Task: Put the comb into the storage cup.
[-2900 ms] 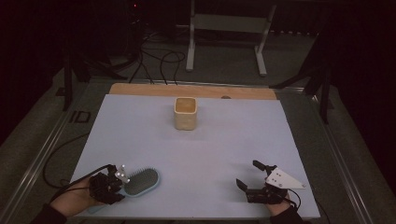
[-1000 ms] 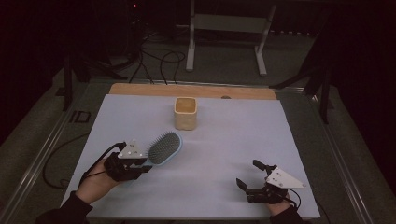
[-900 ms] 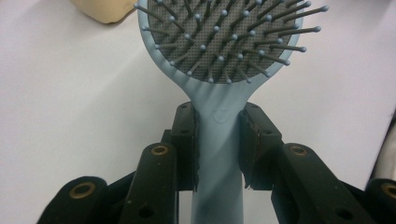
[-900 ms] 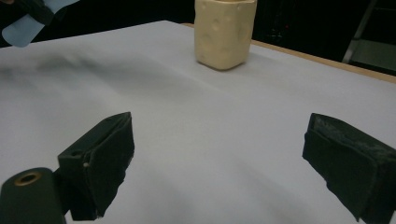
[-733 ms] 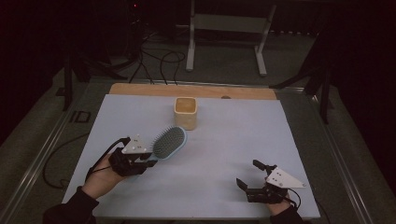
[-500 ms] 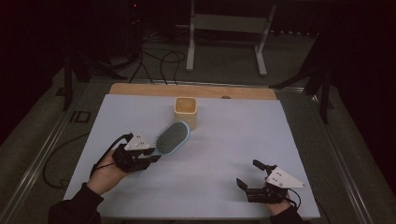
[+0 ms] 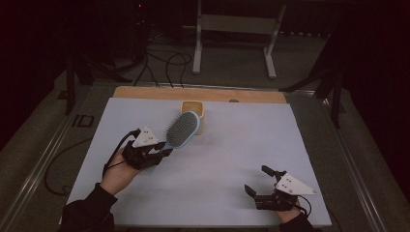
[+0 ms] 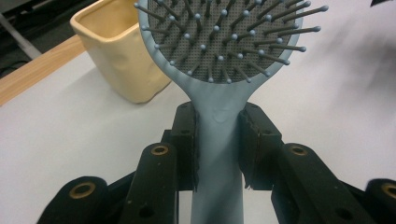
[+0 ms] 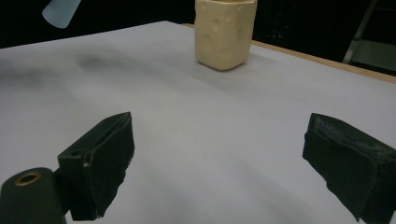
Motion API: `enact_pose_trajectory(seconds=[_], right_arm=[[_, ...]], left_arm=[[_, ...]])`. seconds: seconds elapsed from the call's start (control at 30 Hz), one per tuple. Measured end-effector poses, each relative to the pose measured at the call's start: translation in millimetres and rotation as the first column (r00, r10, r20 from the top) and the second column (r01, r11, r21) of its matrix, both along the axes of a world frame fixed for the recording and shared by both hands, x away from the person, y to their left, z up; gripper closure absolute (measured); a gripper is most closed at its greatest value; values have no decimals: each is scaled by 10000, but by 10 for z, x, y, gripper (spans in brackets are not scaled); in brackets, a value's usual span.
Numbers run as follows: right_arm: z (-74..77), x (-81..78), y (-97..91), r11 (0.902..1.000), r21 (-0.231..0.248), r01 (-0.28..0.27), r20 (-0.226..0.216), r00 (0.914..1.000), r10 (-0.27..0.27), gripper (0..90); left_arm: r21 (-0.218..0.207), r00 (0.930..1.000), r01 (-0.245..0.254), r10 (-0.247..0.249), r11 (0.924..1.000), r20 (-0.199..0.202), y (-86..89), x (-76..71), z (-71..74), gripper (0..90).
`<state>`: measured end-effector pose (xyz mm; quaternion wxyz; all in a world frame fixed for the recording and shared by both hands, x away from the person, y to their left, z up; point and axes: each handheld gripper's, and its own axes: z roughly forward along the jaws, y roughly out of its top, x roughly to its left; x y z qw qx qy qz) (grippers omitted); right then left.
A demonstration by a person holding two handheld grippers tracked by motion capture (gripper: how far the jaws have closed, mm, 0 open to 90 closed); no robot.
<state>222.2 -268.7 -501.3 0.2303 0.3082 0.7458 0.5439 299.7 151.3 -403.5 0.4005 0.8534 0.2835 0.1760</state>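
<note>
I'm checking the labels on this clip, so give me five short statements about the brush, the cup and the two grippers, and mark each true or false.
1. The left gripper is shut on the handle of the brush. True.
2. The brush lies flat on the table. False: it is held up off the table, its head near the cup.
3. The right gripper holds the cup. False: its jaws stand wide apart with nothing between them, and the cup stands far off at the back of the table.
4. The cup stands upright. True.
5. The brush head is inside the cup. False: in the left gripper view it is beside the cup, outside the rim.
</note>
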Motion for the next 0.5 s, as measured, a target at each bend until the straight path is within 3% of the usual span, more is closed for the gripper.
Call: enact_pose_trajectory(seconds=[0.13, 0.17, 0.27, 0.5], right_arm=[[0, 2, -6, 10000, 0, 24, -16, 10000, -24, 88], [0, 2, -5, 10000, 10, 19, -21, 10000, -19, 88], [-2, 2, -1, 10000, -4, -2, -32, 10000, 2, 88], [-1, 4, -4, 10000, 32, 1, -38, 10000, -1, 88]], left_arm=[[-345, 9997, -154, 160, 9993, 173, -25, 35, 41, 703], [-600, 9991, -291, 309, 9978, 300, -30, 57, 65, 703], [-751, 9980, -443, 476, 9962, 418, -40, 81, 91, 703], [-1335, 9935, -891, 977, 9870, 592, -89, 200, 156, 703]])
